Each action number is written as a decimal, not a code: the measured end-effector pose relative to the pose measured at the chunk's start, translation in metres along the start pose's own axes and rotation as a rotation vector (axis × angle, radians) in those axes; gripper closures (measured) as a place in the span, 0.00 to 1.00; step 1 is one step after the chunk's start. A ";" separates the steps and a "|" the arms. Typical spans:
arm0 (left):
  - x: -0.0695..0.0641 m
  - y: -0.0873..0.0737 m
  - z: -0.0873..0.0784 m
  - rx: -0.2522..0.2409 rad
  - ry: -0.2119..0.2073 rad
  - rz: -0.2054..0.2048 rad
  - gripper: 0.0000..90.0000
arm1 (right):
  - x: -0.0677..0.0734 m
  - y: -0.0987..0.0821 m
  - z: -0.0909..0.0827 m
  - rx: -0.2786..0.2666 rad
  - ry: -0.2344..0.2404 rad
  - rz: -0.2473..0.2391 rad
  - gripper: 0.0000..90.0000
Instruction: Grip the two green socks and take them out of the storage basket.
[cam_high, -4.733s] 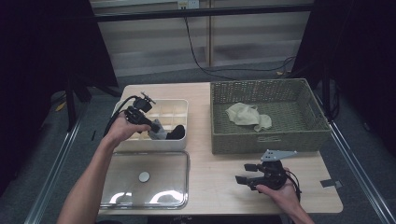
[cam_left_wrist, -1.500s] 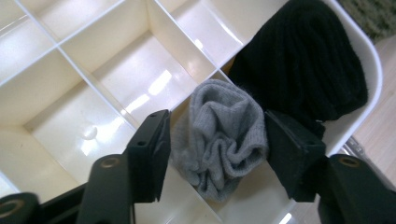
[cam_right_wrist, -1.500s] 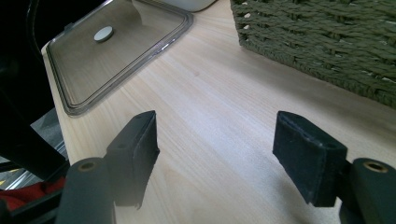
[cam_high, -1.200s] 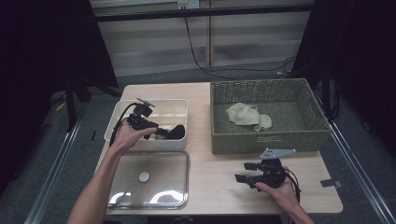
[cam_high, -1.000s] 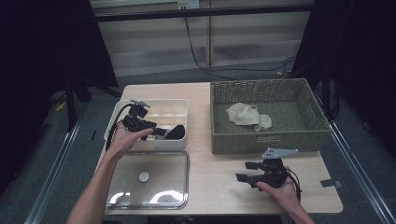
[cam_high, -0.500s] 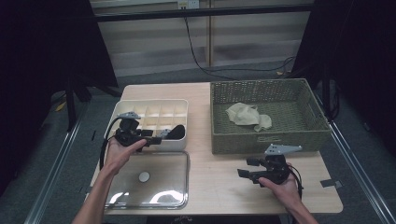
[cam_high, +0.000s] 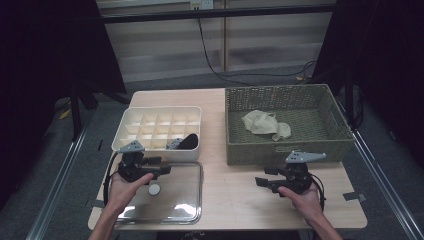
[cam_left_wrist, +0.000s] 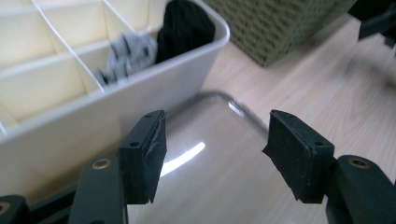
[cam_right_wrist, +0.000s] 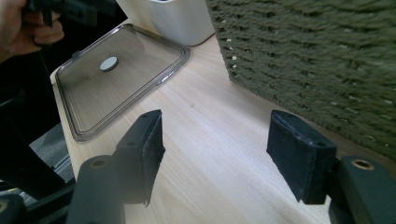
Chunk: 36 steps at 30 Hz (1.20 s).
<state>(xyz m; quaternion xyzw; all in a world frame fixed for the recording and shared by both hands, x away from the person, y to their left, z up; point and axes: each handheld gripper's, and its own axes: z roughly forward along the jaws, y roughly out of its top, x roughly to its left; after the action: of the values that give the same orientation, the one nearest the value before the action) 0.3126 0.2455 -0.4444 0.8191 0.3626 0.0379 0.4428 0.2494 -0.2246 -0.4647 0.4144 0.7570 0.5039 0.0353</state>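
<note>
A white divided box (cam_high: 160, 125) holds a black sock (cam_high: 189, 141) and a grey sock (cam_high: 174, 144) in its near right cells; both lie ahead in the left gripper view, black sock (cam_left_wrist: 184, 28), grey sock (cam_left_wrist: 128, 53). My left gripper (cam_high: 162, 170) hovers open and empty over the far edge of the clear lid (cam_high: 175, 200), just in front of the box wall (cam_left_wrist: 60, 140). My right gripper (cam_high: 262, 182) rests low over bare table, near the green woven basket (cam_high: 285, 145). Its jaws have just been closing a little, but stand open with nothing between them.
A beige cloth (cam_high: 265, 122) lies in the basket. The lid has a round white knob (cam_high: 154, 189), also in the right gripper view (cam_right_wrist: 109, 63). Bare wooden tabletop (cam_high: 230, 185) lies between lid and right hand. The basket wall (cam_right_wrist: 317, 60) is close on that gripper's right.
My left hand has drawn back from the box toward the near edge and sunk over the lid. The black sock stays in the box. The right hand has kept its place.
</note>
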 end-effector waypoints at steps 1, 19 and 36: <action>-0.002 -0.005 0.000 -0.007 0.012 -0.003 0.42 | 0.000 0.000 0.000 0.003 -0.001 -0.003 0.44; -0.046 -0.040 0.010 -0.007 -0.094 0.008 0.37 | -0.002 0.018 -0.016 -0.056 -0.008 -0.011 0.56; -0.052 -0.044 0.008 -0.002 -0.071 0.015 0.32 | -0.009 0.063 -0.034 -0.093 -0.031 -0.046 0.53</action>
<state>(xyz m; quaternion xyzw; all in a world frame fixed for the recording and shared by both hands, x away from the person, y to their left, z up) 0.2531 0.2228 -0.4686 0.8222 0.3405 0.0122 0.4559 0.2766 -0.2459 -0.4017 0.4027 0.7413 0.5314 0.0777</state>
